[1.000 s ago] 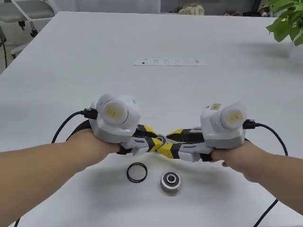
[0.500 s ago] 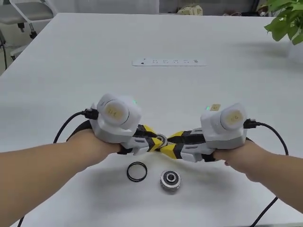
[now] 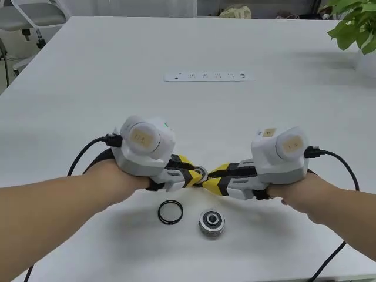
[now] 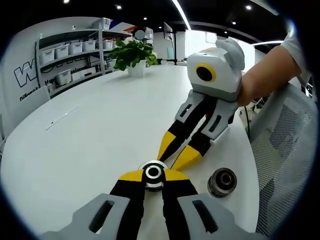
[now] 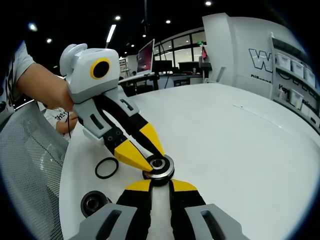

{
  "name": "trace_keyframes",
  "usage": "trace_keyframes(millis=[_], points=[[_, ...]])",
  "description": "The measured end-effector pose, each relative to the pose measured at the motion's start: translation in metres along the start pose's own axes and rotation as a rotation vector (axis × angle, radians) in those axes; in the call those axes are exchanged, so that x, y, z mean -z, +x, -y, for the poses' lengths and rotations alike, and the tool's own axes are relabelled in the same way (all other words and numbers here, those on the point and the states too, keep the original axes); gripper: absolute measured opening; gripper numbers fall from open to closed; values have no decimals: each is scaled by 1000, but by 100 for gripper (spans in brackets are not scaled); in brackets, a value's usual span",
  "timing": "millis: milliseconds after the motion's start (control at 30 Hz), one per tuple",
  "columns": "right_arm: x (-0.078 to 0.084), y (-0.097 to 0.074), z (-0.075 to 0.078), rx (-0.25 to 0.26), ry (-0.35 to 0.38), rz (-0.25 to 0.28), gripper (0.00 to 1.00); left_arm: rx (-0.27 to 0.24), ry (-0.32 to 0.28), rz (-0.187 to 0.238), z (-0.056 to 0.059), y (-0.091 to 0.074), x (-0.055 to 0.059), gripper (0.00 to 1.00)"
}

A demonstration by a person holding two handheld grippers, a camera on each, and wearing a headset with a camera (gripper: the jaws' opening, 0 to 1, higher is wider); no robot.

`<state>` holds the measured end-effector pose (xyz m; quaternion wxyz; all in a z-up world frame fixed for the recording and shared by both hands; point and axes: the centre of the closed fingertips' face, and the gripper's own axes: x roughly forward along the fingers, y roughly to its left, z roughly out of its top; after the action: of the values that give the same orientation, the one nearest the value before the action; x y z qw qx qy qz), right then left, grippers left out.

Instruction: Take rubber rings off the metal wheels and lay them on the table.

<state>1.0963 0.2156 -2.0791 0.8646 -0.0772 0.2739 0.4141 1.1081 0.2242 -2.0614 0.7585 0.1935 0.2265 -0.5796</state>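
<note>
1. Head view: left gripper and right gripper meet tip to tip over the white table, with a small metal wheel between the tips. A loose rubber ring lies flat on the table nearer the person. A second wheel sits just beside the ring, not touching. Power strip further out, plant at the far corner
2. Left gripper view: own jaws clamped on the metal wheel, one yellow tip each side. Right gripper's jaws nearly together, tips at the wheel's far edge. Second wheel on the table to the right. Shelves with bins at the back, mesh chair at the table edge
3. Right gripper view: own jaws almost closed with a narrow gap, tips at the metal wheel's near rim; cannot tell if they pinch it. Ring and second wheel lie to the left, apart. Monitor behind
</note>
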Motion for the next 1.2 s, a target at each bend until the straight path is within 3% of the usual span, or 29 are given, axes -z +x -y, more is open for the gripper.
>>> trace_keyframes(millis=[100,300,600,800,1200], points=[[2,-1,2,5,12,-2,2,-1,-1,1,0,0,0,7],[2,-1,3,6,47,0,0,-3,-1,1,0,0,0,7],[2,-2,6,12,167,18,0,-4,5,1,1,0,0,7],[-4,-6,11,19,264,65,0,-6,6,-3,1,0,0,7],[-14,-10,2,10,324,119,0,-14,9,-11,2,0,0,7]])
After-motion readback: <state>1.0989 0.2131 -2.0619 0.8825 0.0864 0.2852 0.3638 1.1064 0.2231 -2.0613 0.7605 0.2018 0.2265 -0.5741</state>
